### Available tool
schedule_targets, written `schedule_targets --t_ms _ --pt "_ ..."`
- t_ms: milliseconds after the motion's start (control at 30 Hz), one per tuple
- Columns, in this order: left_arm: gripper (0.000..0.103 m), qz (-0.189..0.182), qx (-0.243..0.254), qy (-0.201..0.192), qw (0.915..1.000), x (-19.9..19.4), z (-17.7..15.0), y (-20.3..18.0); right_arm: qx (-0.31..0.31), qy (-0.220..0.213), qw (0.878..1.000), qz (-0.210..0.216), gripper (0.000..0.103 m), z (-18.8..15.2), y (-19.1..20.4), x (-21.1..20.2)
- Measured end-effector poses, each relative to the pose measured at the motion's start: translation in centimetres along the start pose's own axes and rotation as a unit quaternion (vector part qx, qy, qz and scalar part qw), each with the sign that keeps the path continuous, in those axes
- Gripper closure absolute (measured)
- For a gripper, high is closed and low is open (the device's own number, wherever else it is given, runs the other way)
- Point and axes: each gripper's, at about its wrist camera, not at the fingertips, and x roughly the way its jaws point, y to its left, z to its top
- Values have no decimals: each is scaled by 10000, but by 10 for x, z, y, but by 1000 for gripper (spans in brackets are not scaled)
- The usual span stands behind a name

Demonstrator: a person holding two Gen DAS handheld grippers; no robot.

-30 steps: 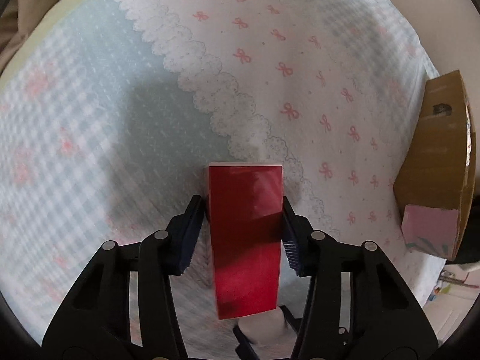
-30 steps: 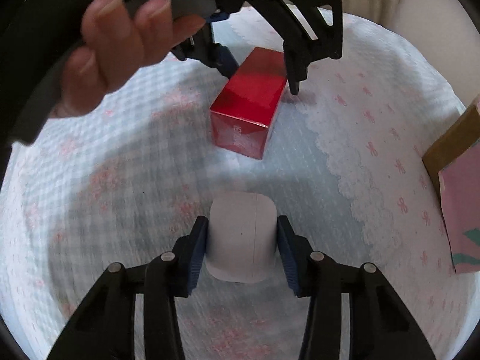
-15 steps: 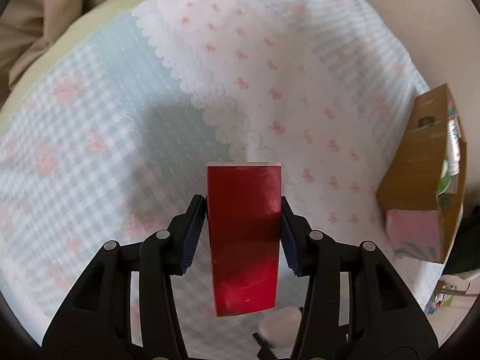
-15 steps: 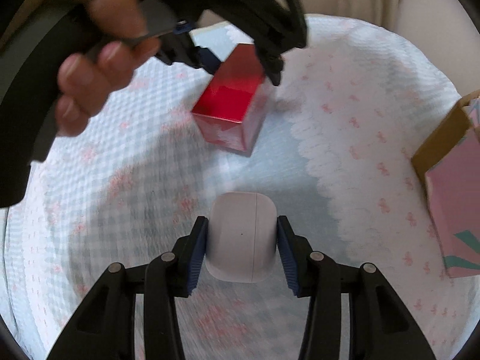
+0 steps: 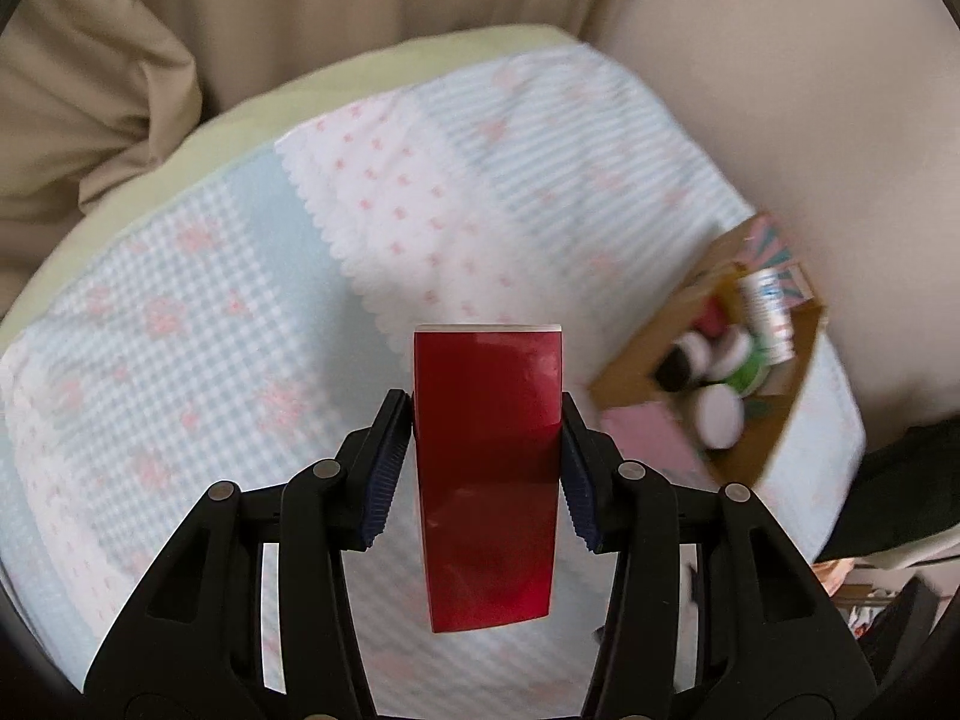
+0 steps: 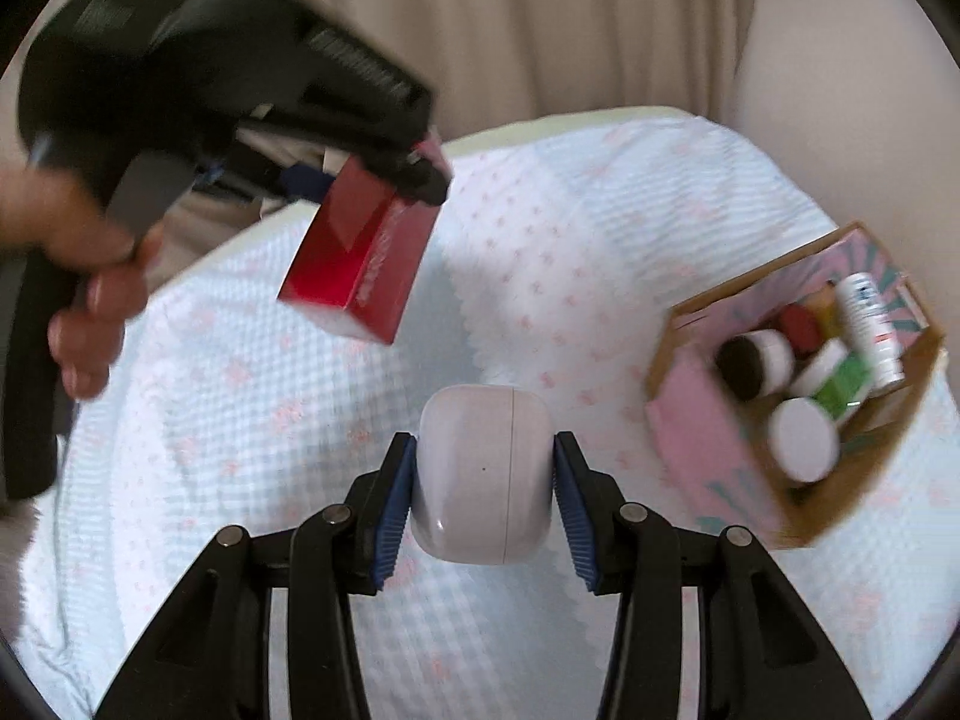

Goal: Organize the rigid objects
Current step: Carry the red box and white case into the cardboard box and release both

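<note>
Above the quilt (image 5: 252, 312), the left gripper (image 5: 487, 420) has its jaws clamped on a red box (image 5: 489, 474), one blue pad pressed against each long side. From the right wrist view the same box (image 6: 360, 264) hangs tilted in the air, clear of the fabric, with the left hand (image 6: 78, 276) wrapped round the gripper's handle at the left edge of the view. The right gripper (image 6: 483, 468) has its jaws closed on a white case (image 6: 483, 468) (rounded, with a seam down its face and a small dot near the middle), also held off the quilt. To the right sits a cardboard box (image 6: 852, 486) with pink flaps, resting on the quilt near its edge; it shows in the left wrist view too (image 5: 774, 438). Inside it are several small jars and bottles (image 6: 804, 384), among them white lids, a black lid, a red one and something green, though motion blur hides the detail. Beige curtain (image 5: 300, 0) hangs behind.
</note>
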Motion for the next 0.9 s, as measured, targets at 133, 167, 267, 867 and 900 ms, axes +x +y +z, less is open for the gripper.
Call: schedule_targets --t_ms 133,167,267,867,900 --pt "59 -132 116 -181 9997 -33 -3 -39 34 9 10000 17 61 20 -29 -47" --pt "59 -177 140 -230 9995 -41 -3 -51 56 10 10000 47 61 27 -41 -61" --pt "60 -227 191 -290 9991 -51 -4 -81 257 -14 9995 158 61 39 -73 -87" --pt "63 -55 -868 -435 9953 -9 8 -209 -511 166 9970 550 61 125 -248 -91" --pt "63 -13 -912 -413 9950 -1 8 -212 -589 229 9962 595 61 129 -255 -83"
